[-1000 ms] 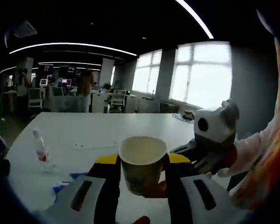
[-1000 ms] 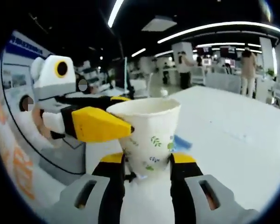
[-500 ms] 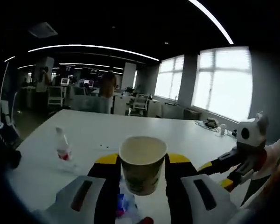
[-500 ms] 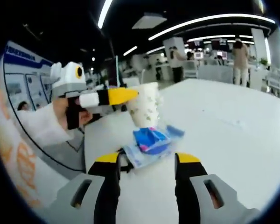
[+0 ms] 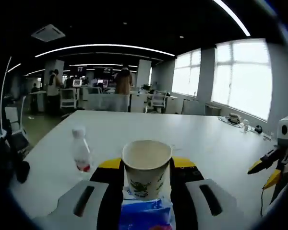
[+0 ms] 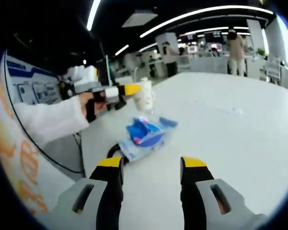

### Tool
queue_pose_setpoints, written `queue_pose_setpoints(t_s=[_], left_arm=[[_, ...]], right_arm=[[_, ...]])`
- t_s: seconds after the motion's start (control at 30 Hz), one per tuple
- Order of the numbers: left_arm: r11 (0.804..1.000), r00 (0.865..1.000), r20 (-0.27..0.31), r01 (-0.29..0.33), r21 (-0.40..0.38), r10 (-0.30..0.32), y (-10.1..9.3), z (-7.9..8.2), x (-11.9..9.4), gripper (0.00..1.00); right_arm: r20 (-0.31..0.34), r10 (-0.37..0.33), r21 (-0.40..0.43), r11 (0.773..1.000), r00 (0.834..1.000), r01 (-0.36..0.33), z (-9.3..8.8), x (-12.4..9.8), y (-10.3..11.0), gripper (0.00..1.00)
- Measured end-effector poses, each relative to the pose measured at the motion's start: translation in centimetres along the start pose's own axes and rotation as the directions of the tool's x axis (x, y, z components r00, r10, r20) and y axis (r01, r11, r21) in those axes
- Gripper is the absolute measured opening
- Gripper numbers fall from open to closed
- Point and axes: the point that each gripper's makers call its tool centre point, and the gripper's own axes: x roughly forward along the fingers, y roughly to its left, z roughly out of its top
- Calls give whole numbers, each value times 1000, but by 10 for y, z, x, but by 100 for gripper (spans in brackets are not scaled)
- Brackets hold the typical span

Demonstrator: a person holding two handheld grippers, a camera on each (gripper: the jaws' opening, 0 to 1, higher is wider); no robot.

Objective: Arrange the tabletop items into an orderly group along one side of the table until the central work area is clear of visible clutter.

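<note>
A white paper cup (image 5: 147, 166) with a green leaf print stands upright between the jaws of my left gripper (image 5: 147, 163), which is shut on it. Just below the cup lies a blue snack packet (image 5: 145, 215) on the white table (image 5: 201, 139). In the right gripper view the left gripper (image 6: 133, 90) holds the cup (image 6: 144, 95) just beyond the blue packet (image 6: 144, 133). My right gripper (image 6: 151, 167) stands open with nothing between its jaws, short of the packet. It also shows at the right edge of the left gripper view, right gripper (image 5: 265, 173).
A clear water bottle (image 5: 80, 152) with a red label stands on the table to the left of the cup. A black cable (image 6: 113, 151) runs beside the packet. A white sleeve (image 6: 45, 120) reaches in from the left. Office desks, chairs and people stand far behind the table.
My right gripper has opened off the cup and drawn back. The left gripper has kept the cup, which now sits just beyond the blue packet.
</note>
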Motion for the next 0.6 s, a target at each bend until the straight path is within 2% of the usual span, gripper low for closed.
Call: queue_pose_setpoints(t_s=[0.07, 0.23, 0.43, 0.5, 0.6], left_arm=[[1000, 1000, -28, -8, 14, 9, 7, -7, 11, 36], [999, 999, -38, -13, 31, 15, 20, -15, 35, 36], [996, 998, -30, -45, 71, 47, 37, -29, 64, 36], [994, 997, -40, -63, 91, 67, 44, -36, 71, 36], [989, 996, -25, -85, 118, 89, 52, -38, 78, 36]], right_arm=[[2, -10, 19, 1000, 1000, 10, 1, 0, -5, 46], [-11, -30, 49, 998, 999, 30, -4, -1, -16, 46], [-24, -49, 98, 994, 999, 51, -7, 3, -28, 45], [-26, -48, 115, 992, 999, 51, -6, 5, -30, 45], [-31, -48, 125, 991, 998, 51, -4, 9, -33, 45]])
